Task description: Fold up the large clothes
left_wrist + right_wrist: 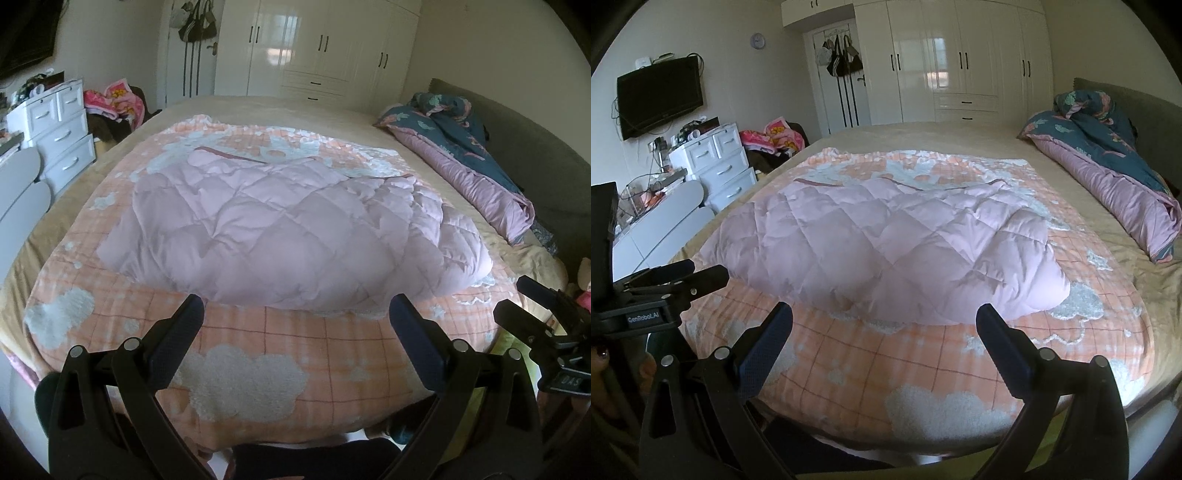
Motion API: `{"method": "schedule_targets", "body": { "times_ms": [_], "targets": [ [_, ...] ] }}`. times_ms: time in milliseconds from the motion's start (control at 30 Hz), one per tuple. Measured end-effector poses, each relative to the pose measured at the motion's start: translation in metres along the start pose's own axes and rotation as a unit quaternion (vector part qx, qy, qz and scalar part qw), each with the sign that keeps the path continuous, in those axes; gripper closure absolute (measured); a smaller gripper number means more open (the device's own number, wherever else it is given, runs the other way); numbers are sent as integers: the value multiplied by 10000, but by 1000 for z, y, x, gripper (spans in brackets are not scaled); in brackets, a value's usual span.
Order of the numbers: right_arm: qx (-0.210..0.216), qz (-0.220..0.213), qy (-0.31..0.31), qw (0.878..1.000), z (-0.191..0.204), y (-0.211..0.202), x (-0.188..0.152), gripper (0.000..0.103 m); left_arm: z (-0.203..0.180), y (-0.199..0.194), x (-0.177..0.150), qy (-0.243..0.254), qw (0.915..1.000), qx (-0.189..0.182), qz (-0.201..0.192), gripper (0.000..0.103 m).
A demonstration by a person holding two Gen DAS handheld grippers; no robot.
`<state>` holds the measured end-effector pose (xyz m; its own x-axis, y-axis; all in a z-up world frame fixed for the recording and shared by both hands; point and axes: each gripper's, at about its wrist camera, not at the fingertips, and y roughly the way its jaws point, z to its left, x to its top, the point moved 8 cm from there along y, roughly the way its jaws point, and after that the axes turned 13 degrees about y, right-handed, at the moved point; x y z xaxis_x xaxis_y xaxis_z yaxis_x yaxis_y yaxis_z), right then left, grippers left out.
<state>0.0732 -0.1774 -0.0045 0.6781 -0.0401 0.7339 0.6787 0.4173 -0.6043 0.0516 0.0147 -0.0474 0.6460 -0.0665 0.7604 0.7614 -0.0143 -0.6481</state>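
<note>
A pale pink quilted down coat [280, 229] lies spread on an orange checked blanket [280, 354] with white cloud patches, on the bed. In the right wrist view the same coat [886, 243] covers the middle of the blanket [886, 369]. My left gripper [297, 310] hangs open just short of the coat's near hem, nothing between its fingers. My right gripper [884, 319] is open too, over the blanket near the hem. Each gripper shows at the edge of the other's view: the right one [532, 306] and the left one [690, 275].
A rolled dark floral and mauve duvet [1115, 177] lies along the grey headboard [1152, 118] at right. White drawers [716, 162], a heap of pink clothes [775, 136] and a wall TV [661, 96] stand left of the bed. White wardrobes [960, 62] fill the far wall.
</note>
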Motion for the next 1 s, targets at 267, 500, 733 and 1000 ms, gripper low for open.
{"method": "schedule_targets", "body": {
  "times_ms": [267,500,733,1000],
  "targets": [
    [-8,-5,-1,10000,0,0,0,4,-2,-4,0,19,10000,-36,-76,9],
    [-15,-12,-2,10000,0,0,0,4,0,-6,2,-23,9999,-14,-116,9],
    [-16,-14,0,10000,0,0,0,4,2,-6,4,-54,9999,47,-93,9],
    [-13,-20,-1,10000,0,0,1,4,3,-6,5,-45,9999,101,-97,9]
  ]
}}
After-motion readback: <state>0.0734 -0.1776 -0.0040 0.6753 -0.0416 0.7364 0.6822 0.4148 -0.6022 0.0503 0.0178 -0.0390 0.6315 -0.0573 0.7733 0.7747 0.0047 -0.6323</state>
